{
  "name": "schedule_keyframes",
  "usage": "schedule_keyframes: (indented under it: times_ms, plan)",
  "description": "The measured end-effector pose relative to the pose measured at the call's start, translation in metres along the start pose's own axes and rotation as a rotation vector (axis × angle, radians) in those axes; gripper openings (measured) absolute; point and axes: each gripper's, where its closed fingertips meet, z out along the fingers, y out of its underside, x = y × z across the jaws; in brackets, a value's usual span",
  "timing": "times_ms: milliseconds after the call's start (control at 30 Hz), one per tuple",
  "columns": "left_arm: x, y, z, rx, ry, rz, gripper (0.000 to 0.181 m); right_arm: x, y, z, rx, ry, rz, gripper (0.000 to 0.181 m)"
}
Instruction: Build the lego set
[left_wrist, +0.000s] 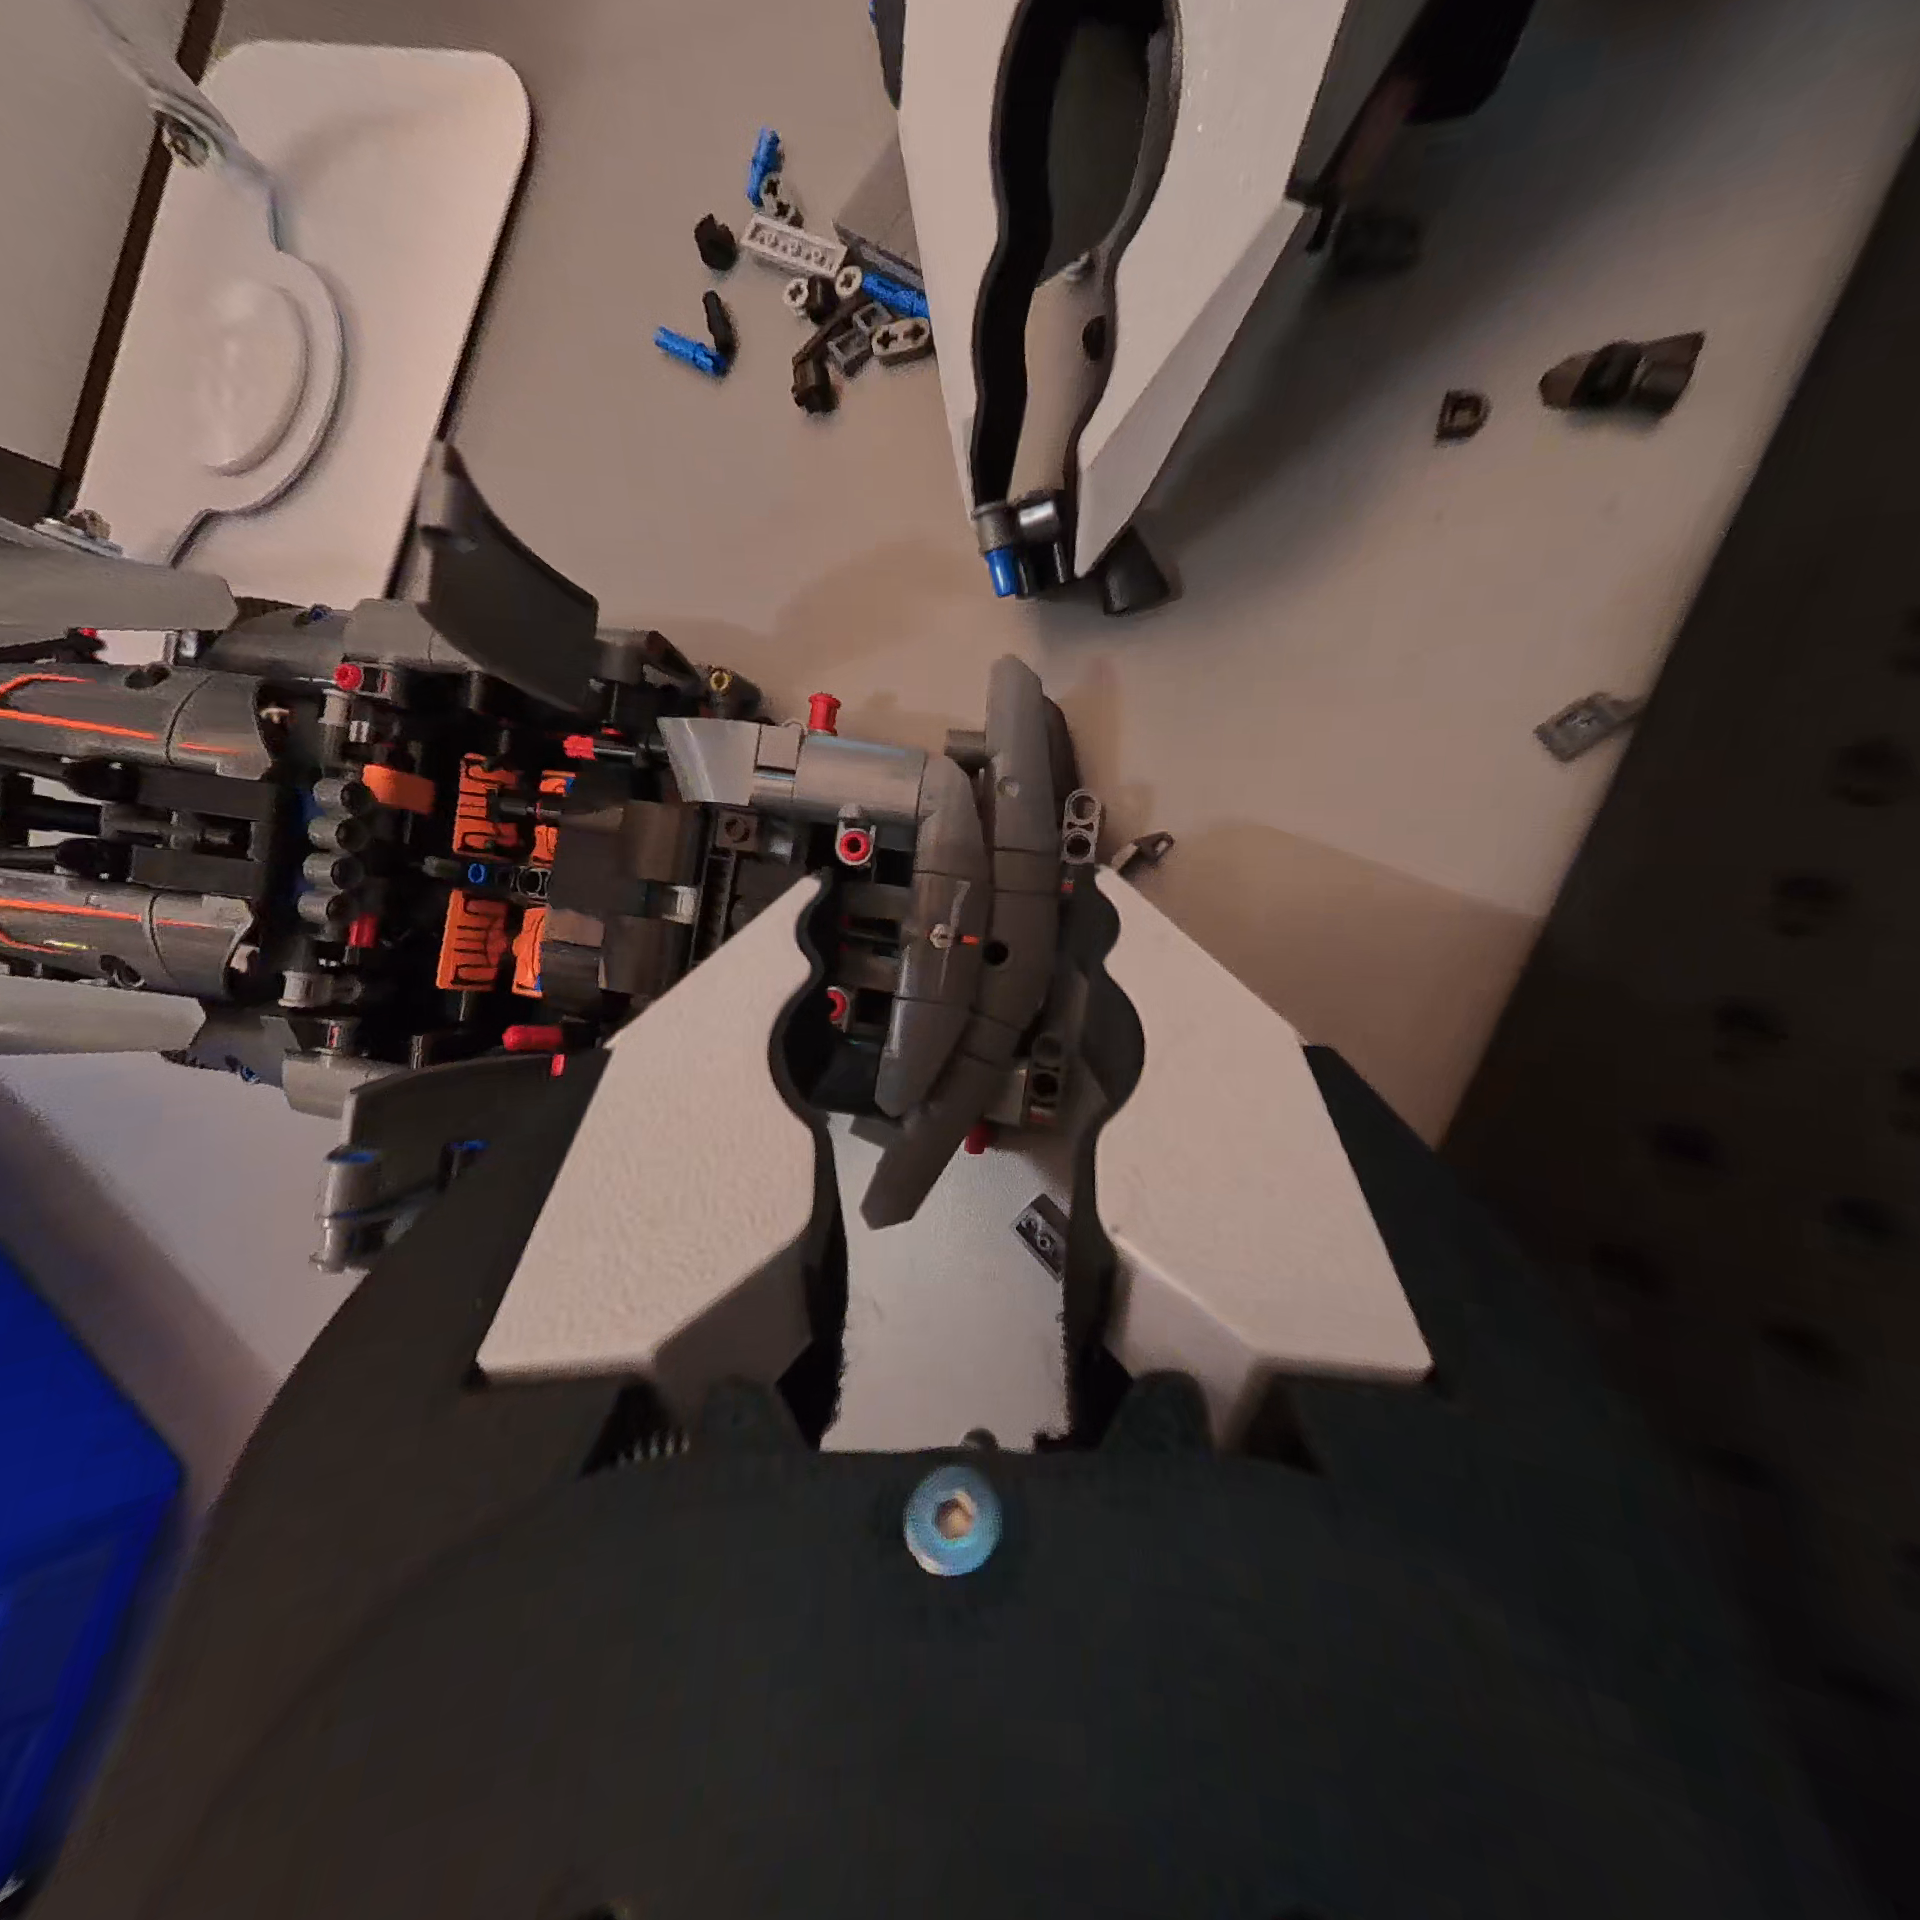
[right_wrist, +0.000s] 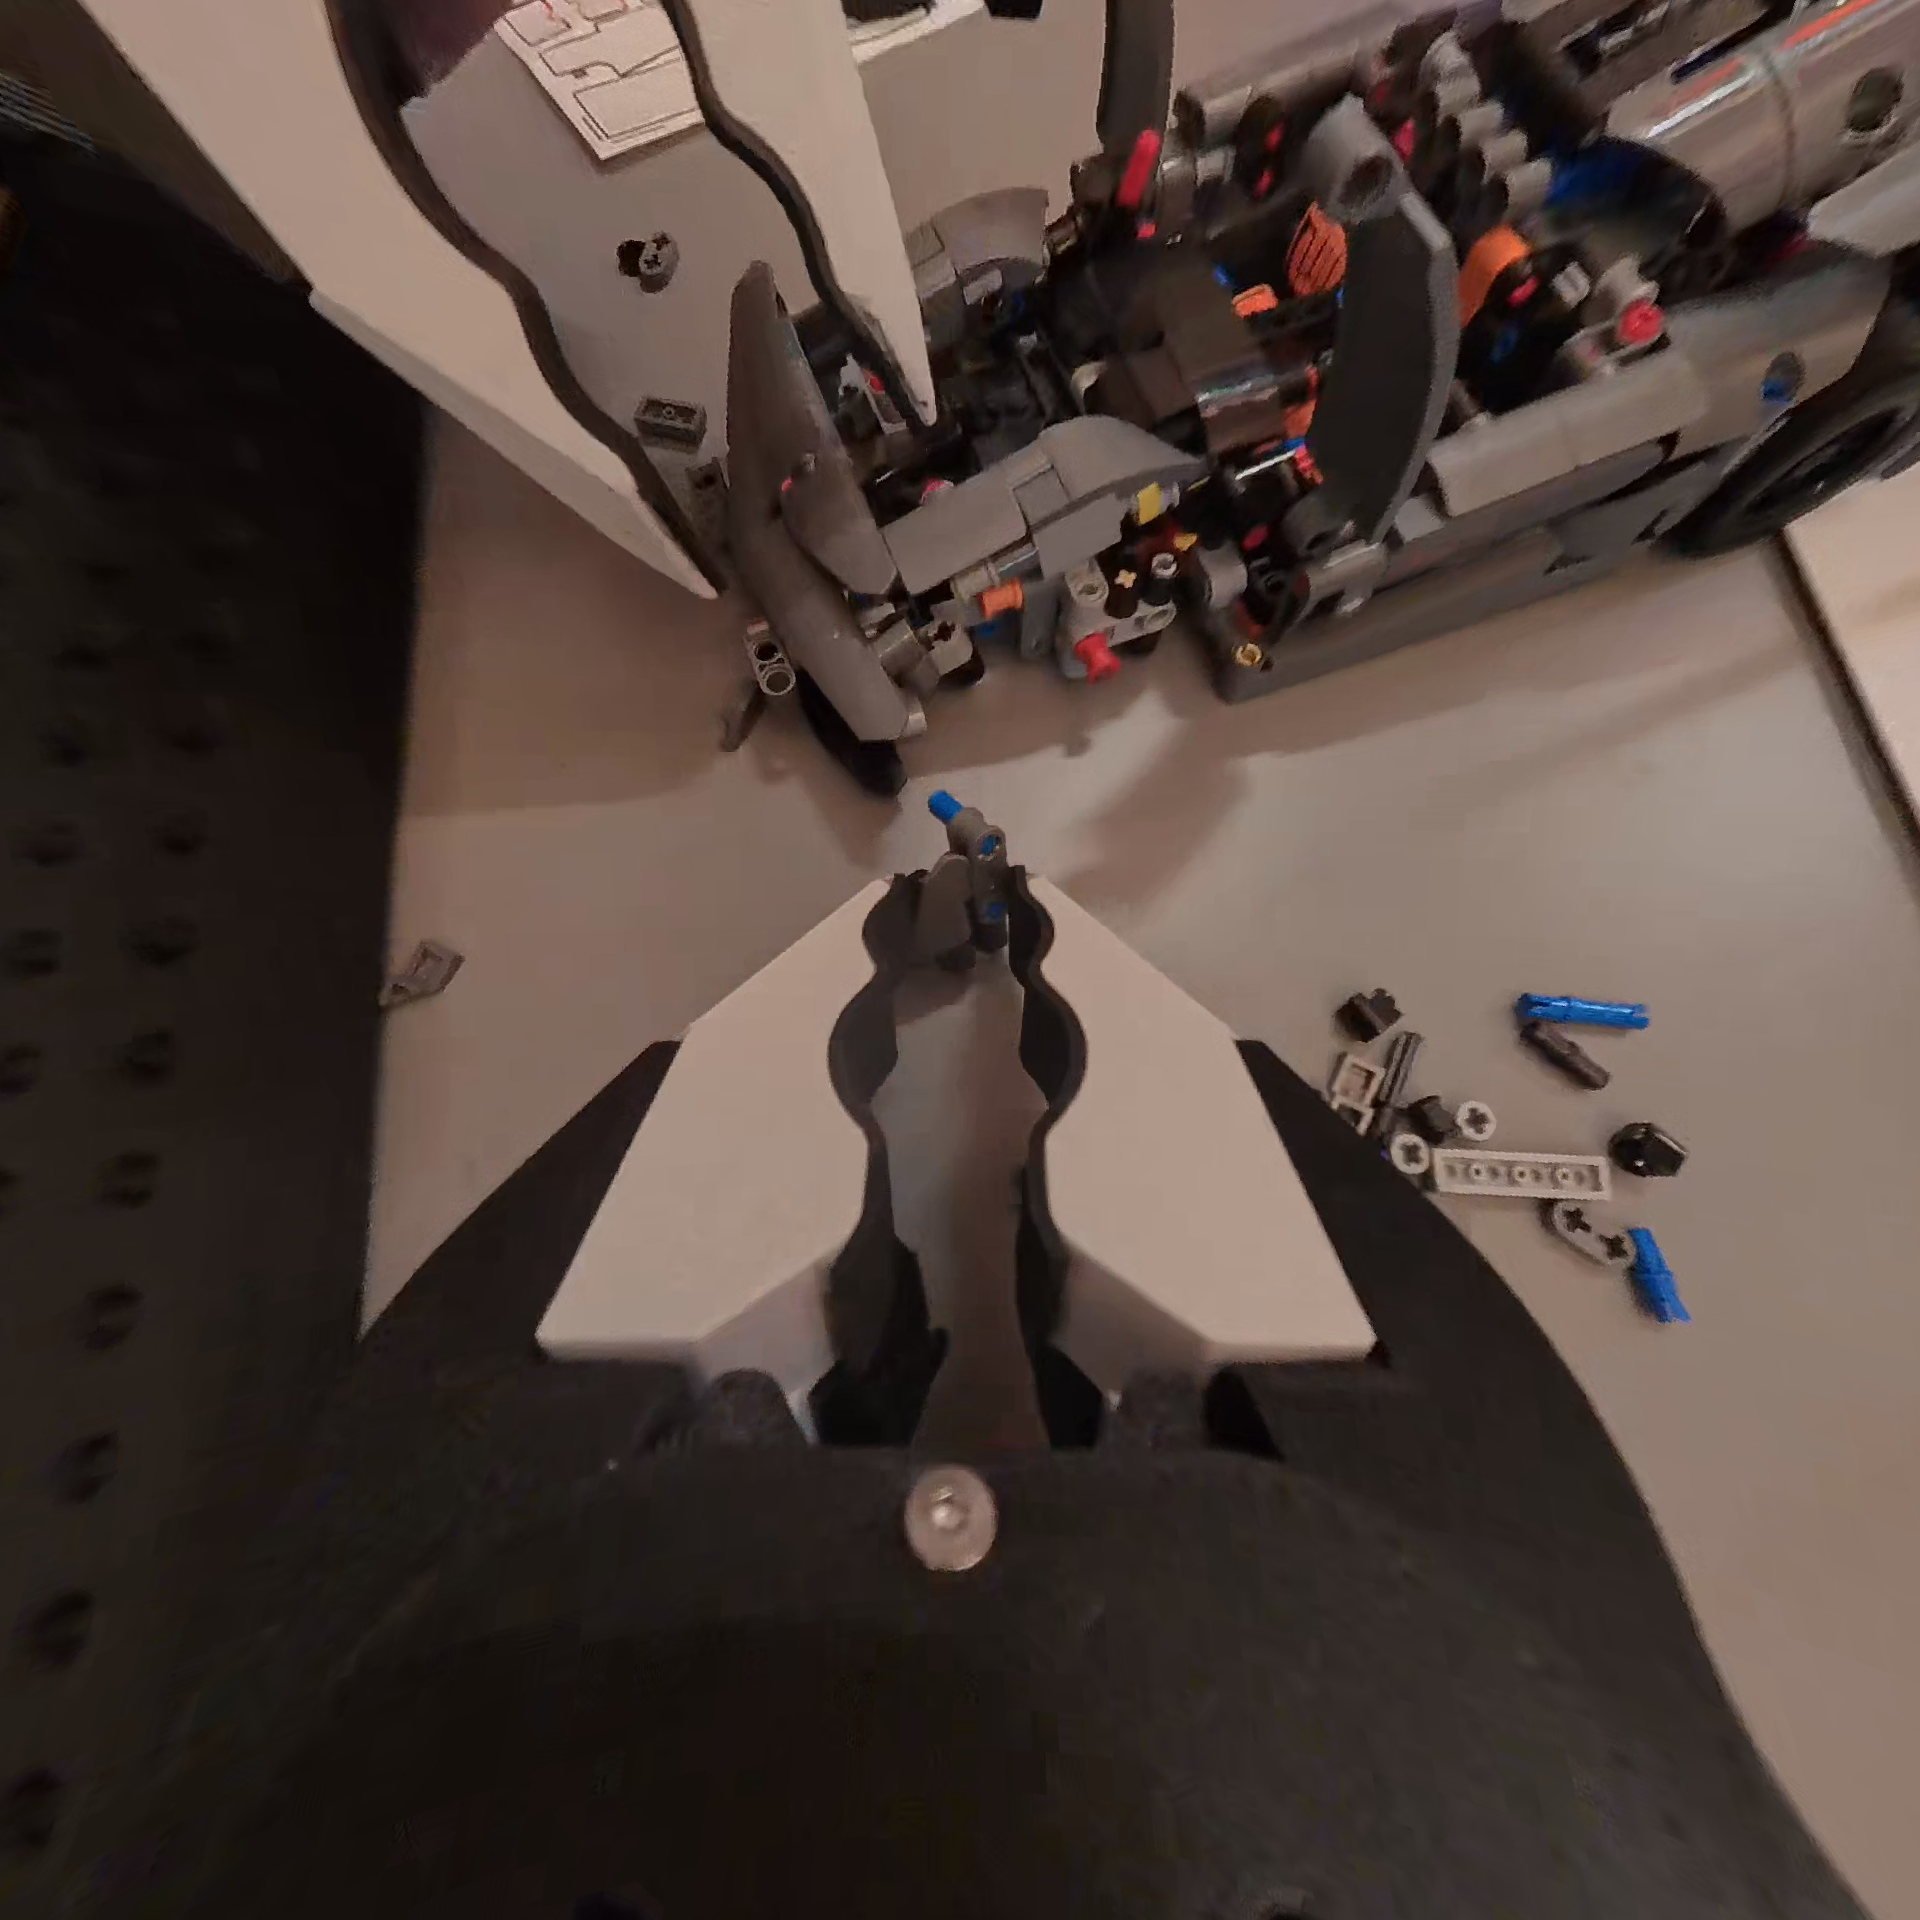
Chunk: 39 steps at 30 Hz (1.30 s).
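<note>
Grey curved panels at the end of the half-built car model (left_wrist: 499, 862) sat between the fingers of the left gripper (left_wrist: 961, 904), which looked closed on that end, steadying it on the table (left_wrist: 727, 499). The right gripper (right_wrist: 956, 914) was clamped on a small grey connector with blue pins (right_wrist: 977, 873), just short of the model. To seat it well, I judged the pin should be lined up square with its hole and pushed straight while the left held firm. One loose pile of parts (right_wrist: 1507, 1143) lay nearby, with three blue pins showing.
</note>
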Motion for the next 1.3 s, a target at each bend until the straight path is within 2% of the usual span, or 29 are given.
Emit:
schedule_keyframes:
  times_ms: [100,233,333,467,1033,1300]
  plan:
    - [-0.003,0.006,0.006,-0.046,-0.029,0.017,0.04,0.001,0.001,-0.001,-0.013,0.02,-0.007,0.016]
    - [0.003,0.004,0.007,-0.027,0.031,-0.013,0.026,0.0,0.006,0.0,-0.033,0.001,0.024,0.017]
    - [0.004,0.004,0.007,-0.012,0.063,-0.048,0.025,-0.001,0.01,0.0,-0.055,-0.012,0.043,0.017]
    - [0.0,0.003,0.003,0.018,0.085,-0.081,0.014,-0.004,0.01,0.0,-0.063,-0.02,0.025,0.016]
    - [0.012,0.027,-0.019,-0.018,0.187,-0.084,0.015,-0.013,0.004,0.008,-0.047,-0.041,0.062,0.015]
    - [0.004,0.022,-0.026,0.027,0.13,-0.077,0.019,-0.011,0.004,0.008,-0.049,-0.032,0.078,0.016]
